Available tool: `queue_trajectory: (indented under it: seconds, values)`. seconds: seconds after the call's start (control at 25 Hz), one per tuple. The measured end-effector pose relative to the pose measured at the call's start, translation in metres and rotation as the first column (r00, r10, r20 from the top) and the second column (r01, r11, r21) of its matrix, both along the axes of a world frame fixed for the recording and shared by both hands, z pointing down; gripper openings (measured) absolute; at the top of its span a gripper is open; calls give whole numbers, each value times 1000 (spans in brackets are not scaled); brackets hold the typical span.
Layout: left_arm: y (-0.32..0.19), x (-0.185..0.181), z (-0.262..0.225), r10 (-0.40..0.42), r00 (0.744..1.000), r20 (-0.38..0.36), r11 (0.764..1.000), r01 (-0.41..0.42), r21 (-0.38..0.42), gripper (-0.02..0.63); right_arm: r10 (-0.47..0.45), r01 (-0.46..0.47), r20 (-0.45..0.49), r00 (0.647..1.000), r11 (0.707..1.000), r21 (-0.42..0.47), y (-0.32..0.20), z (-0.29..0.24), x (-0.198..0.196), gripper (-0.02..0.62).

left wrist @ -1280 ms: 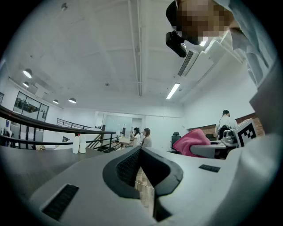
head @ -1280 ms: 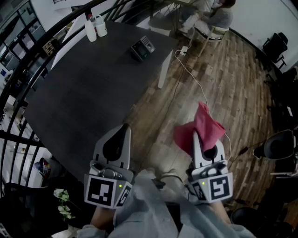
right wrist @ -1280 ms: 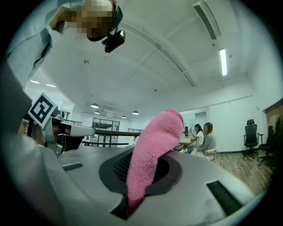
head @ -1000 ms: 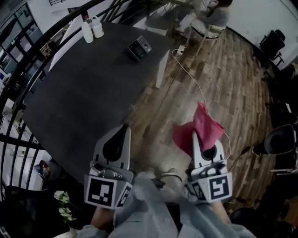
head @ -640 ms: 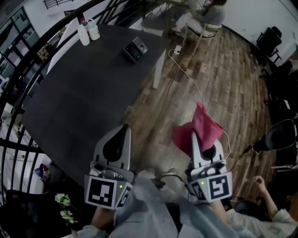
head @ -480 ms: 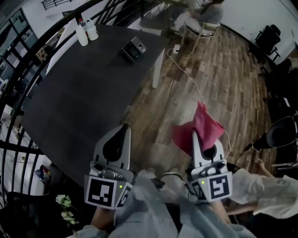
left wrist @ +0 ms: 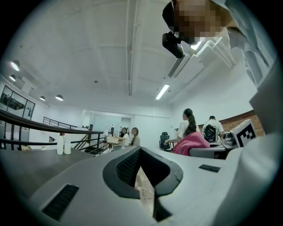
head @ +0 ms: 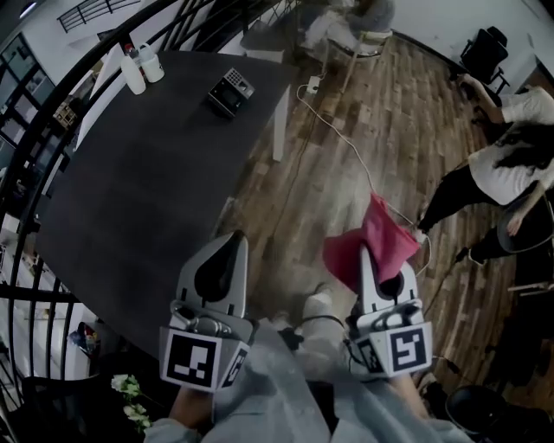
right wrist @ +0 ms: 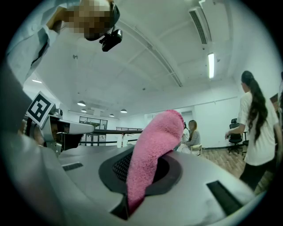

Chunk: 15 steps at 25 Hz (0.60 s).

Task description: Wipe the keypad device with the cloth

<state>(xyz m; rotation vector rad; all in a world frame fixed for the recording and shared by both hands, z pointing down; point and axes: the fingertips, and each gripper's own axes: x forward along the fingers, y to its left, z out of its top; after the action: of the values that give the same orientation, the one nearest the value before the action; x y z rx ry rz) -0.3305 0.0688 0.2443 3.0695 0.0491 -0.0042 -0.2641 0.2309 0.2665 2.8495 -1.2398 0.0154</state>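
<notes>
The keypad device [head: 227,91] is a small dark box with a grey keypad, lying near the far end of the dark table [head: 147,199]. Both grippers are held low and close to my body, far short of it. My left gripper [head: 230,239] hangs over the table's near edge, shut with nothing in it; in the left gripper view its jaws [left wrist: 140,150] meet at the tip. My right gripper [head: 370,253] is over the wooden floor, shut on the pink cloth [head: 374,239], which stands up out of the jaws [right wrist: 152,145].
Two white bottles [head: 138,67] stand at the table's far left corner. A black railing [head: 35,130] runs along the left. A white cable [head: 346,143] trails over the floor. A person [head: 498,169] stands at the right, another sits by a chair [head: 351,26] at the far end.
The table and keypad device have slid left in the head view. A person has walked into view at the right. Both grippers keep their pose, the cloth still held.
</notes>
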Motion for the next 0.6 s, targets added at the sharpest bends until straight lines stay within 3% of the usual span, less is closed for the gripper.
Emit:
queue_trajectory:
  seconds: [0.2,0.36,0.6]
  values:
    - [4,19,1,3,1000,8,1000,-3,13,8,30,-29,22,999,999,-38,11,8,20,26]
    - [7,38,-2,-6,1000,7,1000,6,18,8,-4,4,21,1000,1000,-1,8,2,41,26]
    - [14,73,-4,-34,999,3,999,34,7,8,-2,3,26,1000,999,-38,21,10,84,26]
